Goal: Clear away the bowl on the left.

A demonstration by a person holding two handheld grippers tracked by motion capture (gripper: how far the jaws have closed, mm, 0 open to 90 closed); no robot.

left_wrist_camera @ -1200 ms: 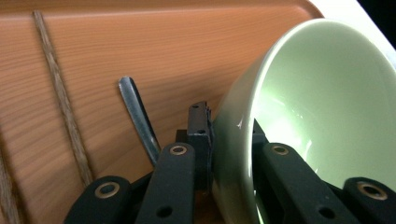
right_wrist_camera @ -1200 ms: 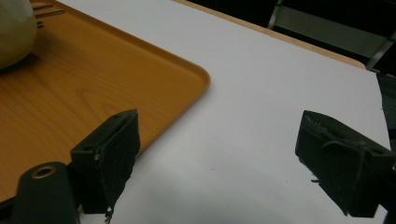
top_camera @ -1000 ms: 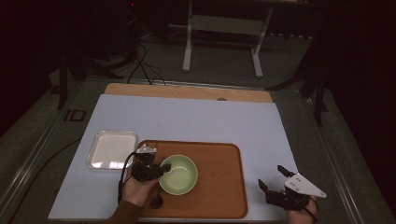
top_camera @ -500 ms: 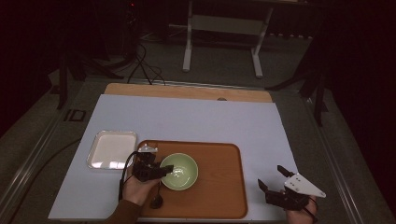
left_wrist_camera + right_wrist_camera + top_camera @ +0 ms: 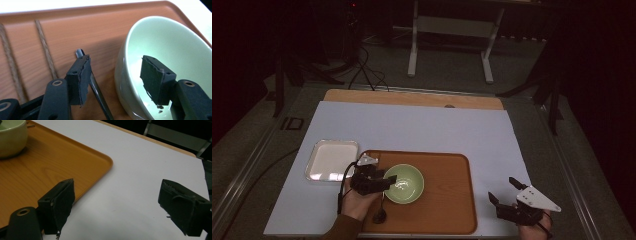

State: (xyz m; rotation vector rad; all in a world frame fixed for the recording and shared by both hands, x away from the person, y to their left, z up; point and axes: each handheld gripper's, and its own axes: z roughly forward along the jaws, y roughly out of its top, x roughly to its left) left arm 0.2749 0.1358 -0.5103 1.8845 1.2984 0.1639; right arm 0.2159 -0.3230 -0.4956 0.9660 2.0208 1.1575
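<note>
A pale green bowl (image 5: 407, 185) (image 5: 175, 45) (image 5: 11, 140) stands on a brown wooden tray (image 5: 447, 200) (image 5: 62, 27) (image 5: 50, 165). My left gripper (image 5: 387, 181) (image 5: 115, 72) is at the bowl's left rim. Its jaws have just been opening and now stand apart, one outside the bowl and one over its inside, with the rim between them and no pad pressing. A black spoon (image 5: 379, 215) lies on the tray beside the bowl, its handle (image 5: 97, 90) running under the outer jaw. My right gripper (image 5: 502, 188) (image 5: 117, 202) is open over the white table cover, right of the tray.
A white square dish (image 5: 332, 160) sits left of the tray. The white cover (image 5: 422, 125) runs back to a bare wooden strip (image 5: 412, 97). Beyond the table stand a metal frame and cables on the dark floor.
The left jaws have spread apart at the bowl's rim. The black spoon, unseen a second ago, now lies on the tray near the left hand. The right gripper has kept still.
</note>
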